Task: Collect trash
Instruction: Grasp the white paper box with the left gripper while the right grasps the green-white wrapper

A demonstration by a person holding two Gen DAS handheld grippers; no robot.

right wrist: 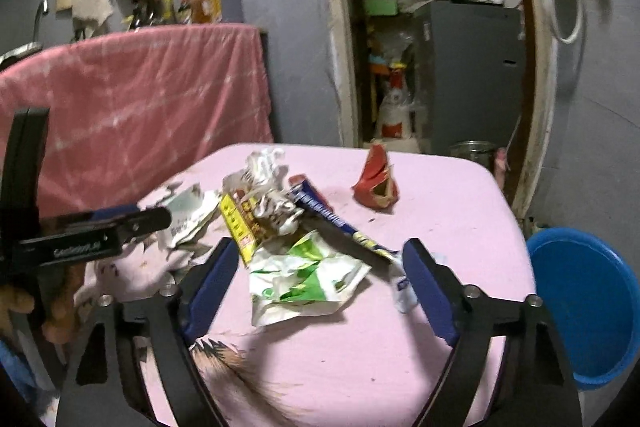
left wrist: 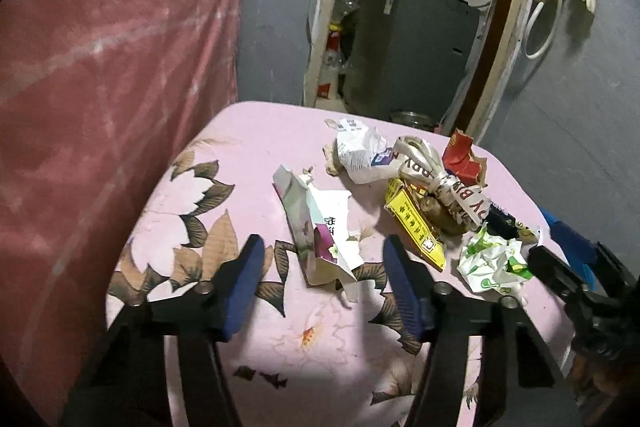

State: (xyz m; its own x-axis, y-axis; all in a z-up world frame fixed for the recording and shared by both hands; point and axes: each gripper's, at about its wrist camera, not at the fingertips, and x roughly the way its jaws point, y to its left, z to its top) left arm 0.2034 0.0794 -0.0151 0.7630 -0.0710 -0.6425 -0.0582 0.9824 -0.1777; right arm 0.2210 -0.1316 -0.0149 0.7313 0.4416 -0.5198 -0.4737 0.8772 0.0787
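Note:
Trash lies on a pink flowered table [left wrist: 248,147]. My left gripper [left wrist: 324,267] is open, its blue pads either side of a torn white and purple carton [left wrist: 320,227]. My right gripper [right wrist: 320,275] is open around a crumpled green and white wrapper [right wrist: 304,275], which also shows in the left wrist view [left wrist: 492,263]. Beyond lie a yellow packet [right wrist: 238,227], a knotted printed bag [left wrist: 436,175], a dark blue wrapper [right wrist: 336,219] and a torn red box [right wrist: 376,183]. The right gripper shows at the left wrist view's right edge [left wrist: 560,267].
A blue bowl [right wrist: 588,307] sits just off the table's right edge. A pink cloth-covered piece of furniture [left wrist: 112,75] stands to the left. An open doorway with a grey cabinet [left wrist: 412,47] lies behind the table. A small white scrap [right wrist: 404,291] lies by my right finger.

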